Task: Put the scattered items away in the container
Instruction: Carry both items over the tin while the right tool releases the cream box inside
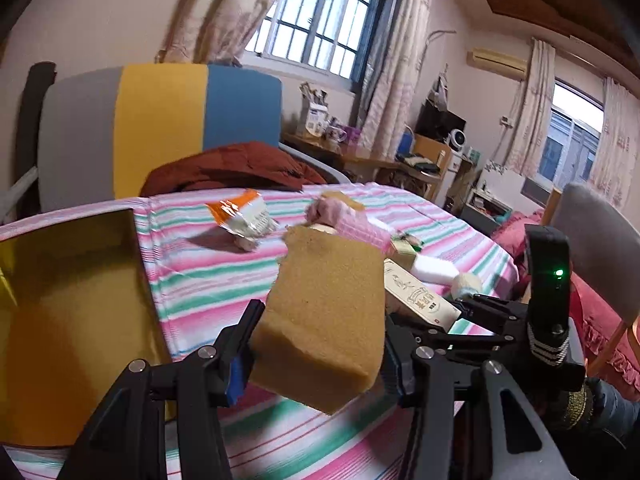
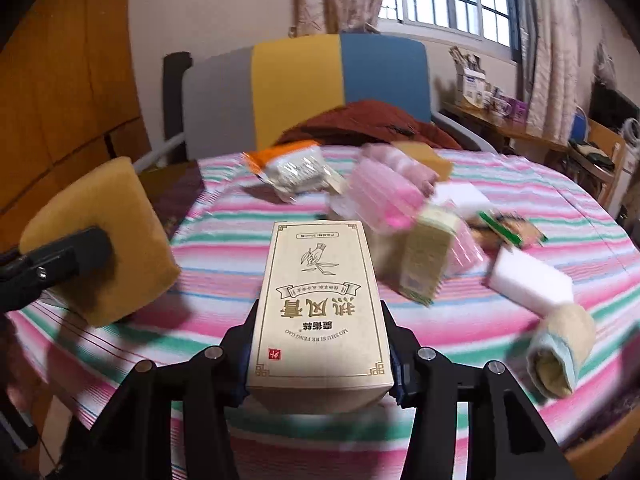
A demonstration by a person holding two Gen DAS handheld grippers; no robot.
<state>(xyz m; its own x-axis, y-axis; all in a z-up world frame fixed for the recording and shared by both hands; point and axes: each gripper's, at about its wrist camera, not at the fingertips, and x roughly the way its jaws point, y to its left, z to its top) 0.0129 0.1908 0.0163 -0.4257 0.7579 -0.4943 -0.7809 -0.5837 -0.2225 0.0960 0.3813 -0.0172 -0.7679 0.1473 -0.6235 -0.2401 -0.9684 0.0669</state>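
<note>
My left gripper (image 1: 316, 364) is shut on a tan sponge block (image 1: 324, 320), lifted above the striped cloth; the same sponge (image 2: 104, 240) shows at the left of the right wrist view. My right gripper (image 2: 320, 364) is shut on a beige box with printed characters (image 2: 320, 304), held off the table; that box (image 1: 420, 300) shows just right of the sponge. A gold-lined open container (image 1: 68, 320) stands at the left, close beside the left gripper. On the cloth lie an orange-white packet (image 2: 292, 168), pink packs (image 2: 388, 192), a white block (image 2: 528, 280) and a rolled cloth (image 2: 560, 352).
The table wears a pink, green and white striped cloth (image 2: 224, 208). A chair with grey, yellow and blue back (image 2: 304, 80) stands behind it, a rust-red garment (image 2: 372, 124) on its seat. A smaller beige box (image 2: 428, 256) and a green-edged packet (image 2: 512, 228) lie right of centre.
</note>
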